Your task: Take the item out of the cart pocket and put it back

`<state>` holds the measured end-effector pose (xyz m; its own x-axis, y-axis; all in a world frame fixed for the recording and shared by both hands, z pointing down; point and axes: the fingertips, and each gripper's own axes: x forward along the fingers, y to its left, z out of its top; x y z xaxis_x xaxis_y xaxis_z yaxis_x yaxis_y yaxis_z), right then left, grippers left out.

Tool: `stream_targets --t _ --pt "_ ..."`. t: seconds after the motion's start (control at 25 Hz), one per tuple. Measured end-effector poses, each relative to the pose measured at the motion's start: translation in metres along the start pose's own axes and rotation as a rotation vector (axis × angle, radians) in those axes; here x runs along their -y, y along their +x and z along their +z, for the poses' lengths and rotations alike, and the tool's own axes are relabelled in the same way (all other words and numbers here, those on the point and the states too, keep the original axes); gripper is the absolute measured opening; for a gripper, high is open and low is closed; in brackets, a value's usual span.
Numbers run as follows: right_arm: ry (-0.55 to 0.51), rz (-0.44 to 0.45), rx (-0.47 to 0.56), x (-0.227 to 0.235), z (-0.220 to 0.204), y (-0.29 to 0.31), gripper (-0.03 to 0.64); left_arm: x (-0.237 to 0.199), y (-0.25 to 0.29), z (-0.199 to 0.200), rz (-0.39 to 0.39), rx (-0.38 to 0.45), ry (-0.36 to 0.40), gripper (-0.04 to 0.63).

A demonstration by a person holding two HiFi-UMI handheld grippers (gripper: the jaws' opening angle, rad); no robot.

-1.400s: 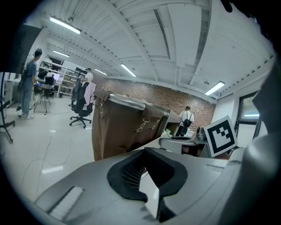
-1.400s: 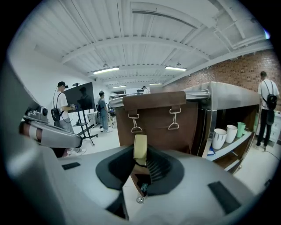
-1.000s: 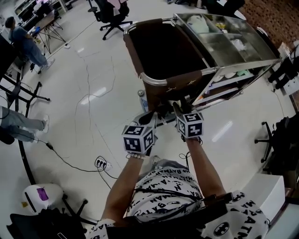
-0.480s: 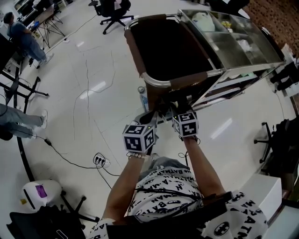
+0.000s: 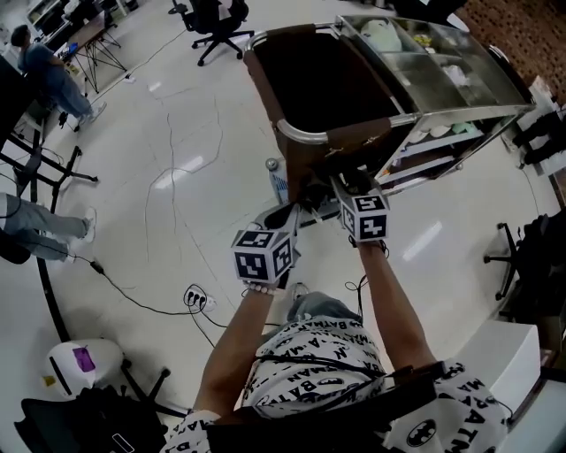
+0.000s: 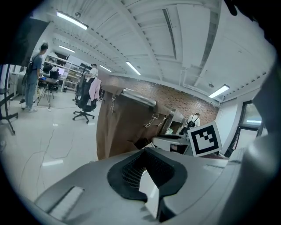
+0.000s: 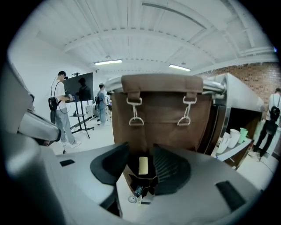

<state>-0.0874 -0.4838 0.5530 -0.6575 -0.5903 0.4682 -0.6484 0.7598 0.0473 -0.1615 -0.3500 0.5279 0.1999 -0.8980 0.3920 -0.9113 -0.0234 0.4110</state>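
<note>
- The person [image 5: 327, 372] in a printed shirt stands nearest, both forearms stretched toward the cart
- The left gripper [image 5: 287, 215] is the nearer one, on the left, its marker cube [image 5: 263, 257] over the wrist; in the left gripper view the left gripper [image 6: 147, 176] has its jaws drawn in narrow, black pads close together, with nothing that I can make out between them
- It hangs short of the cart, apart from the brown fabric
- The right gripper [image 5: 345, 184] reaches farther, up against the near end of the cart, just right of the left one
- In the right gripper view the right gripper [image 7: 141, 150] has its jaws apart, a moderate gap, one on each side of the pocket [image 7: 139, 176] sewn low on the brown fabric
- The item [image 7: 143, 166], a small pale yellow block, stands upright inside the dark mouth of the pocket, between the jaws but not clamped
- A bottle [image 5: 277, 180] with a blue label stands just left of the cart's near end; what it rests on I cannot tell
- The brown bag [image 5: 323, 88] hangs open on a metal frame, with two metal rings [image 7: 134, 117] on its near face
- The steel shelves [image 5: 424, 62] adjoin it on the right, with white cups [image 7: 228, 138] on a lower shelf
- A power strip [image 5: 190, 298] and cable lie on the pale floor to the left
- An office chair [image 5: 212, 18] and a standing person [image 5: 44, 71] are far left
</note>
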Motion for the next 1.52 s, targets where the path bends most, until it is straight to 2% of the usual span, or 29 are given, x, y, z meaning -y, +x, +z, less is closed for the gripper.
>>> stream_targets --t 0.2,0.48,0.56,0.76,0.92,0.96,1.0,1.2,1.52 --pt "0.041 -0.043 0.090 -0.021 0.025 -0.068 0.184 0.016 -0.062 -0.004 -0.022 0.034 0.033 0.000" --pt "0.094 -0.008 0.147 -0.089 0.017 -0.152 0.179 0.037 -0.145 -0.036 -0.057 0.057 0.054 0.000" --pt "0.105 -0.006 0.165 -0.108 0.011 -0.185 0.123 0.048 -0.169 -0.047 -0.077 0.058 0.060 0.000" --pt "0.123 -0.012 0.208 -0.148 0.004 -0.260 0.060 0.071 -0.226 -0.071 -0.111 0.071 0.077 0.000" --pt "0.111 -0.022 0.232 -0.171 0.001 -0.314 0.048 0.092 -0.262 -0.089 -0.148 0.083 0.073 0.000" --pt "0.109 -0.023 0.236 -0.176 0.000 -0.327 0.010 0.097 -0.269 -0.095 -0.156 0.083 0.065 0.000" --pt "0.109 -0.026 0.238 -0.180 -0.002 -0.340 0.005 0.103 -0.276 -0.103 -0.165 0.079 0.054 0.000" --pt "0.126 -0.009 0.224 -0.200 -0.020 -0.372 0.005 0.117 -0.296 -0.134 -0.178 0.050 0.027 0.000" --pt "0.152 0.054 0.147 -0.225 -0.079 -0.388 0.005 0.136 -0.293 -0.163 -0.157 0.022 0.010 0.000"
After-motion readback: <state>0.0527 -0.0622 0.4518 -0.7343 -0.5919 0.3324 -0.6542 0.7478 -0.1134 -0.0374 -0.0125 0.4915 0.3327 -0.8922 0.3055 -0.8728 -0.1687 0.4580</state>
